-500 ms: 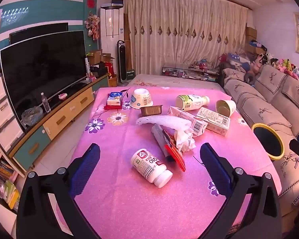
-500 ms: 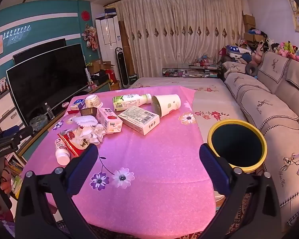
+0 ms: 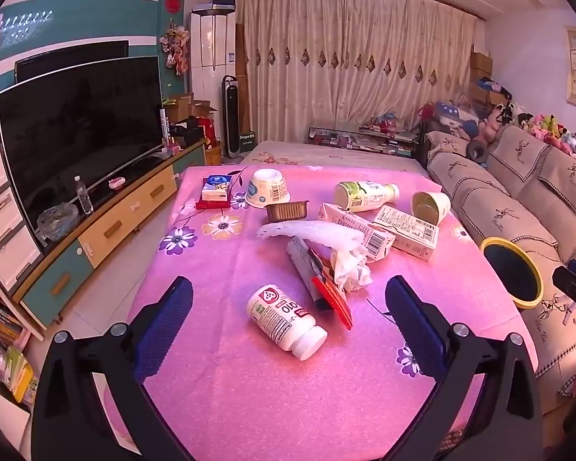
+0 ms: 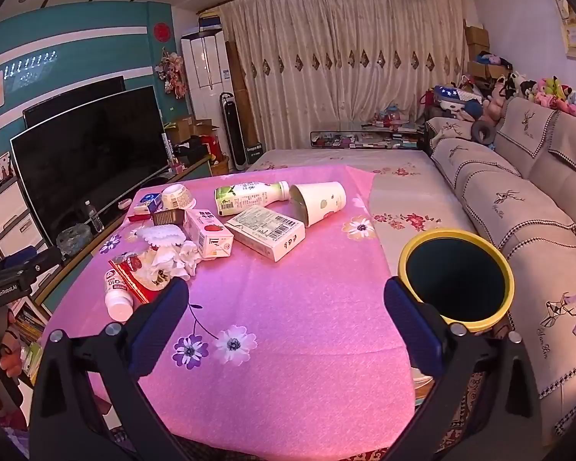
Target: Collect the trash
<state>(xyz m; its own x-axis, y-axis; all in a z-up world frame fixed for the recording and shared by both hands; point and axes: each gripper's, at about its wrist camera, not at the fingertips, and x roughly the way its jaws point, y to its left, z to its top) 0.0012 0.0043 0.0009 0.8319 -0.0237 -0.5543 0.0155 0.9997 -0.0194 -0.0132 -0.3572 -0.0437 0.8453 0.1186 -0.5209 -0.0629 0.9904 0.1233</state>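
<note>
I held the left gripper [image 3: 288,322] with its fingers spread wide above the pink table [image 3: 249,403], the white pill bottle [image 3: 284,320] lying on its side between them. My right gripper [image 4: 286,322] was also spread, gripping nothing. The yellow-rimmed bin [image 4: 457,278] stood just beside the table's right edge.

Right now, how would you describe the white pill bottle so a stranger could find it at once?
Start at the pink flowered tablecloth covering the table between the TV and the sofa. At the near end of the trash pile, beside the red wrapper, the white pill bottle lies on its side. Unlike the green-labelled drink bottle farther back, it is squat, with a red heart logo.
</note>
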